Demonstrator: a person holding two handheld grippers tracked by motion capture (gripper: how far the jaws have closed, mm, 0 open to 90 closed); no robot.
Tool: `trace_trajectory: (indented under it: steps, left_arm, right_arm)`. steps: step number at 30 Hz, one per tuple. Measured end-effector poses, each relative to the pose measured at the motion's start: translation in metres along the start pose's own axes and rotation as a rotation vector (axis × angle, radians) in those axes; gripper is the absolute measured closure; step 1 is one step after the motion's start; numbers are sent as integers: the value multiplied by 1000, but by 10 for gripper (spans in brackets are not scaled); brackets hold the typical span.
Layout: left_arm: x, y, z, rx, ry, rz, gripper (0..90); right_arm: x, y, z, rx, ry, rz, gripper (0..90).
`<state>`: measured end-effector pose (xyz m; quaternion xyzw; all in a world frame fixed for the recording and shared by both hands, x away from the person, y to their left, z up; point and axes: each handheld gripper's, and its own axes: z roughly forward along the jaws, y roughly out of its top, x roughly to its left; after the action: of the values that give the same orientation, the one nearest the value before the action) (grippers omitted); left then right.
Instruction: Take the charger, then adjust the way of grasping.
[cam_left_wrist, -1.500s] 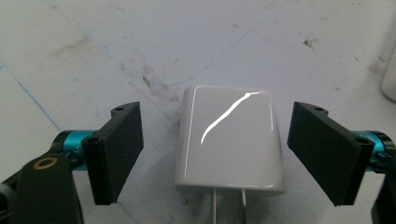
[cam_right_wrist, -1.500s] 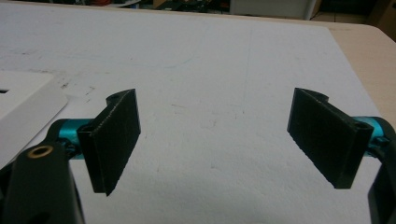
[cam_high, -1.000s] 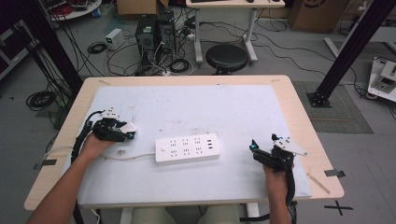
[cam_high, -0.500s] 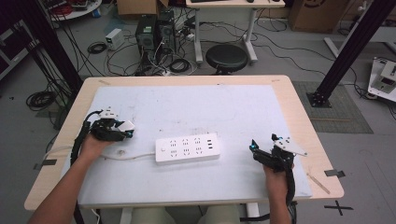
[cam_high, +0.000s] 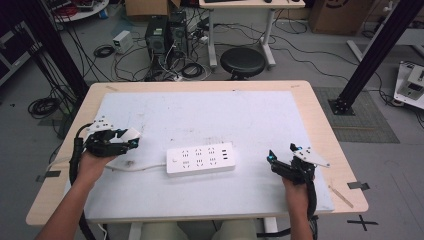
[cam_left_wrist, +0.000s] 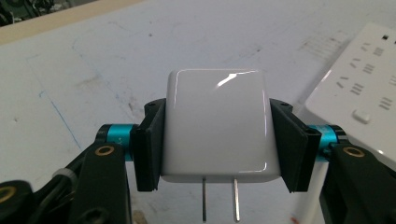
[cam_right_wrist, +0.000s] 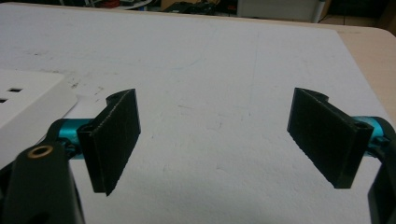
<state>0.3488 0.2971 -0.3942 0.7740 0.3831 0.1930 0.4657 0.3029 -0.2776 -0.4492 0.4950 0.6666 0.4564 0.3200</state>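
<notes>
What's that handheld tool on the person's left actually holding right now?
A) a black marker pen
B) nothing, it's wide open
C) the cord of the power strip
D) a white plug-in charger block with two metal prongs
D: in the left gripper view the left tool is shut on a white charger block, its two metal prongs pointing back toward the camera, with the power strip lying beside it on the table.

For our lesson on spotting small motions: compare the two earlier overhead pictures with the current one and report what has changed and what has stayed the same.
Nothing has visibly changed. The left claw is still clamped on the white plug adapter at the table's left, the right claw still rests open at the right, and the power strip lies where it was on the white mat.
</notes>
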Motion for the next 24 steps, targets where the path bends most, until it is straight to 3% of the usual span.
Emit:
trace_trajectory:
  steps: [7,10,24]
  left_arm:
    - [-19,1,-14,-47,-5,9,425]
    - [-30,4,-21,-68,-14,32,425]
    - [-60,11,-23,-97,-69,101,425]
  right_arm:
    - [0,0,0,-1,5,-2,176]
    - [2,0,-1,-8,4,-17,176]
    - [3,0,-2,-13,40,-49,176]
